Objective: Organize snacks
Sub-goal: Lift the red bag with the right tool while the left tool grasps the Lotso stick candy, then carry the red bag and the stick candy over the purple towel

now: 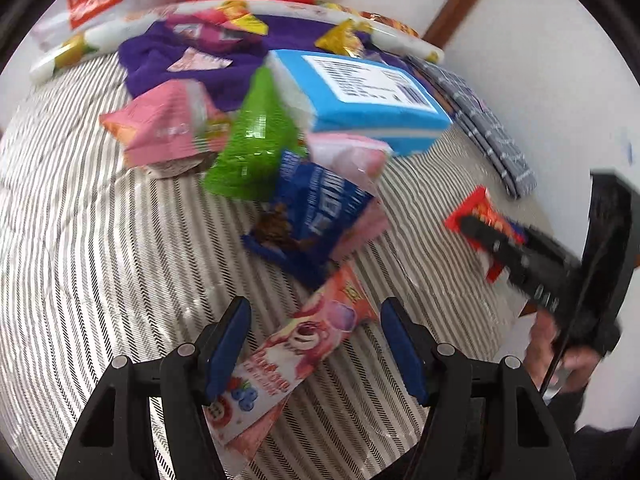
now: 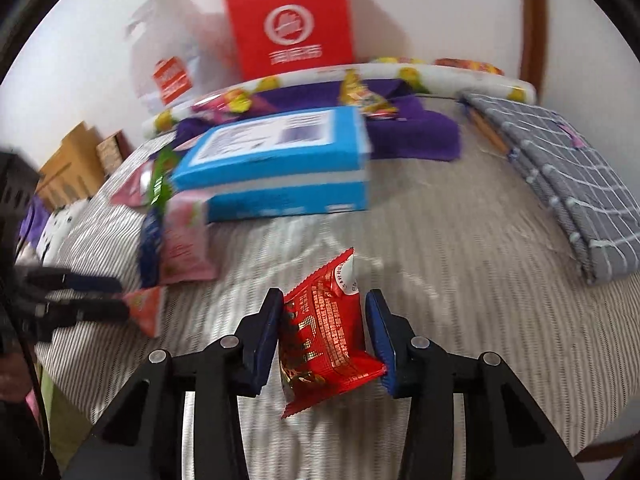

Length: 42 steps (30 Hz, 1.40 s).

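A: The right gripper (image 2: 324, 336) — what is it doing?

B: It is clenched on a red snack packet (image 2: 326, 336). Both blue pads press the packet's sides, and the packet stands upright between them above the striped cloth (image 2: 460, 280), near the camera.

A: And the left gripper (image 1: 316, 344)?

B: Its jaws stand apart, released. A pink bear-print packet (image 1: 296, 344) lies flat on the cloth between the fingers, running diagonally from near left to far right. Whether a pad touches it cannot be told.

A: Where are the other snacks?

B: In a loose pile further off: a dark blue packet (image 1: 316, 216) just beyond the pink one, a green packet (image 1: 256, 140) tilted upright behind it, and a pink packet (image 1: 164, 128) to its left. A light blue box (image 1: 360, 96) sits at the far side of the pile, against a purple towel (image 1: 168, 64).

A: Anything else?

B: A folded grey checked cloth (image 2: 560, 168) lies to the right, and a red box (image 2: 290, 20) stands against the far wall — much of this is blurred.
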Each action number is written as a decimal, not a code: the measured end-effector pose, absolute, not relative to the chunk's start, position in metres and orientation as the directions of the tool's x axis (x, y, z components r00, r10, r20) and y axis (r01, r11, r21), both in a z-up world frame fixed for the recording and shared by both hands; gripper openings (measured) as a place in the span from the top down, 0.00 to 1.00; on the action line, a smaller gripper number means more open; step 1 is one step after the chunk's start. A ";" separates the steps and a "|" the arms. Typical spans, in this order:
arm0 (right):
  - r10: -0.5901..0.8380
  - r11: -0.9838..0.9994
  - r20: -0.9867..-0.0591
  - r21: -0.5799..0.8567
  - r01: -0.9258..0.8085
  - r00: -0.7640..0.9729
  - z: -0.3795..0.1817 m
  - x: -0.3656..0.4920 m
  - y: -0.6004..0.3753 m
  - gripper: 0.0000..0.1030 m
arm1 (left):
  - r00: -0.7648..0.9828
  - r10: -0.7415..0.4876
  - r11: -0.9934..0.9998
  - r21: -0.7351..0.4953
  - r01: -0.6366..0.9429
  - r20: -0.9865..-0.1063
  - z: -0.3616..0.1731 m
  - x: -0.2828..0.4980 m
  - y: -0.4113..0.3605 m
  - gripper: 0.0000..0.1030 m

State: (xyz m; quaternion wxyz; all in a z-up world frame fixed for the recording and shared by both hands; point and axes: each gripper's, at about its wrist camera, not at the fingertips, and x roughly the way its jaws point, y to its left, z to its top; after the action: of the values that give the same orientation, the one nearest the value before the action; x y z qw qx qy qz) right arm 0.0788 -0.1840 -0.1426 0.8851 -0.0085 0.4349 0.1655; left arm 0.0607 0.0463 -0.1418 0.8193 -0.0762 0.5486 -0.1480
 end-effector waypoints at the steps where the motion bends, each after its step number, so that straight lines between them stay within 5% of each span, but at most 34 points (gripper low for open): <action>1: 0.281 0.948 -0.772 0.131 -0.289 0.570 -0.142 0.080 -0.189 0.59 | 0.355 -0.318 0.947 -0.274 0.169 -0.879 -0.142 0.059 0.043 0.37; 6: 0.284 0.950 -0.755 0.141 -0.277 0.591 -0.137 0.081 -0.203 0.59 | 0.363 -0.292 0.952 -0.232 0.199 -0.885 -0.141 0.046 0.028 0.39; 11: 0.277 0.953 -0.748 0.135 -0.271 0.603 -0.134 0.078 -0.207 0.59 | 0.377 -0.249 0.962 -0.182 0.203 -0.892 -0.140 0.035 0.027 0.74; 14: 0.275 0.954 -0.747 0.134 -0.268 0.605 -0.132 0.076 -0.208 0.59 | 0.377 -0.258 0.960 -0.191 0.207 -0.889 -0.138 0.029 0.030 0.81; 42: 0.343 0.930 -0.677 0.150 -0.334 0.651 -0.064 0.082 -0.194 0.59 | 0.494 -0.357 0.933 -0.280 0.225 -0.793 -0.051 0.069 0.013 0.82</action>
State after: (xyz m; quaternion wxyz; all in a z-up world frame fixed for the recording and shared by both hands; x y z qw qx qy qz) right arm 0.0820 -0.1944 -0.0640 0.9085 0.0059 0.3740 0.1864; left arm 0.0690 0.0135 -0.0512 0.8615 -0.0696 0.4737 -0.1690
